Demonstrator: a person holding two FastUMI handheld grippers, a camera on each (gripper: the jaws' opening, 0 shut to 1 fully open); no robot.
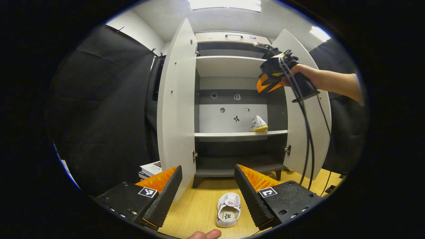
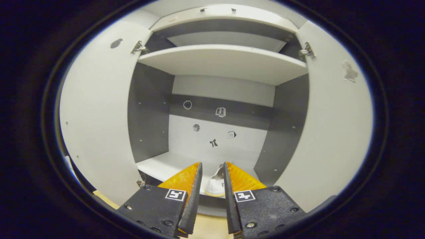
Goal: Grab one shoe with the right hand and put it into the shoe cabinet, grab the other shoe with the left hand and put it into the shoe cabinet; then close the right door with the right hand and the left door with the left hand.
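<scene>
Black cloth (image 1: 99,109) drapes the booth's walls on both sides, under a white ceiling (image 1: 172,16) with a bright light panel (image 1: 225,4) and a second lamp (image 1: 319,33) to the right. The floor (image 1: 199,209) is pale yellow wood-grain board. A small stack of books (image 1: 151,168) lies low at the left by the cloth.

One shoe (image 1: 258,124) on the cabinet shelf (image 1: 232,134), the other shoe (image 1: 228,210) on the floor (image 1: 199,209) before it.
</scene>
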